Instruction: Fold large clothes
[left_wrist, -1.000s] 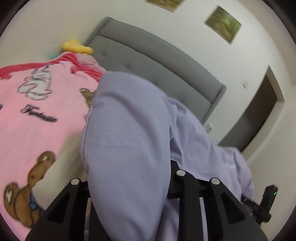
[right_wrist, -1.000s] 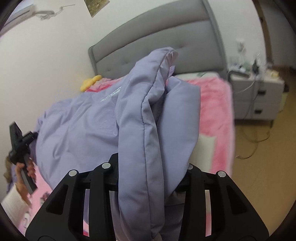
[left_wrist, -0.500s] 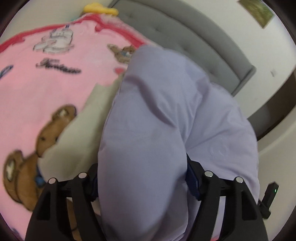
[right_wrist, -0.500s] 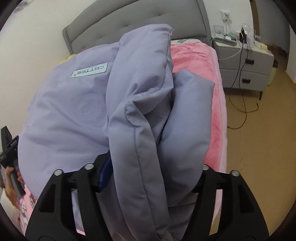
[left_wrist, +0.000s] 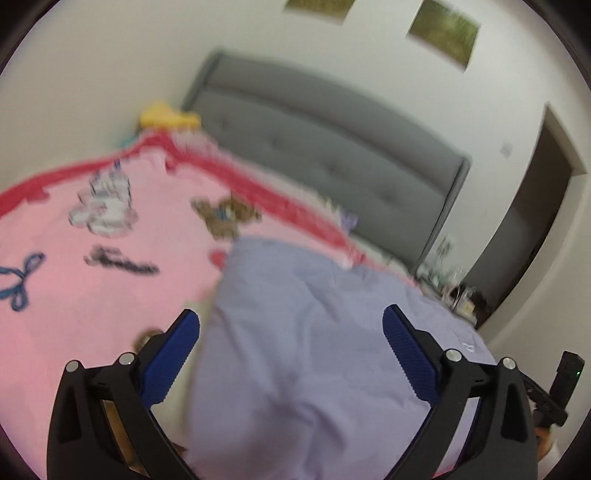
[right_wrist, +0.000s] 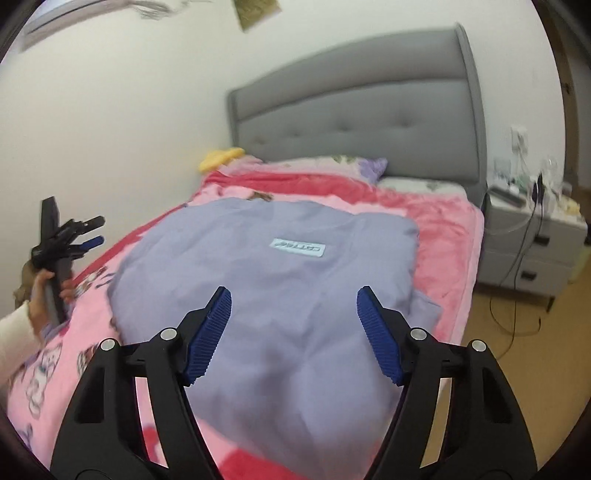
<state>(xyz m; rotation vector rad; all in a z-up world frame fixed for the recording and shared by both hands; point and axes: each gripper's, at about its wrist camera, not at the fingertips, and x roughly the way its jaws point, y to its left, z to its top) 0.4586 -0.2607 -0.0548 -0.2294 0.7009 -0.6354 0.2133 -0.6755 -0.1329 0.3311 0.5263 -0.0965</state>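
1. The lilac garment (right_wrist: 280, 280), a large padded piece, lies spread flat on the bed, a pale label (right_wrist: 297, 246) face up near its middle.
2. Under it is a pink blanket (right_wrist: 447, 236) printed with teddy bears and script lettering, edged in a darker red band; the garment covers much of the blanket's width but leaves pink showing on both sides.
3. The right gripper (right_wrist: 293, 332) hangs above the near edge of the garment with its 2 blue-padded fingers (right_wrist: 208, 332) spread wide, nothing between them.
4. The left gripper (left_wrist: 291, 354) is likewise spread apart over the garment's left side, holding nothing; that view is smeared, so I cannot tell whether its tips touch the cloth.
5. From the right wrist view, the left gripper shows at the far left over the blanket's edge, held in a bare hand (right_wrist: 40, 295) with a white sleeve.
6. A grey tufted headboard (right_wrist: 369, 107) stands against a plain white wall, with a floral pillow (right_wrist: 354, 164) and a yellow object (right_wrist: 221, 157) at the head of the bed.
7. Beside the bed sits a white nightstand (right_wrist: 532, 243) with 2 drawers, clutter and cables on top, and a cord trailing onto the tan floor (right_wrist: 517, 369).
8. 2 greenish pictures (left_wrist: 443, 29) hang high on the wall, and a dark doorway (left_wrist: 532, 229) opens to the right of the headboard.
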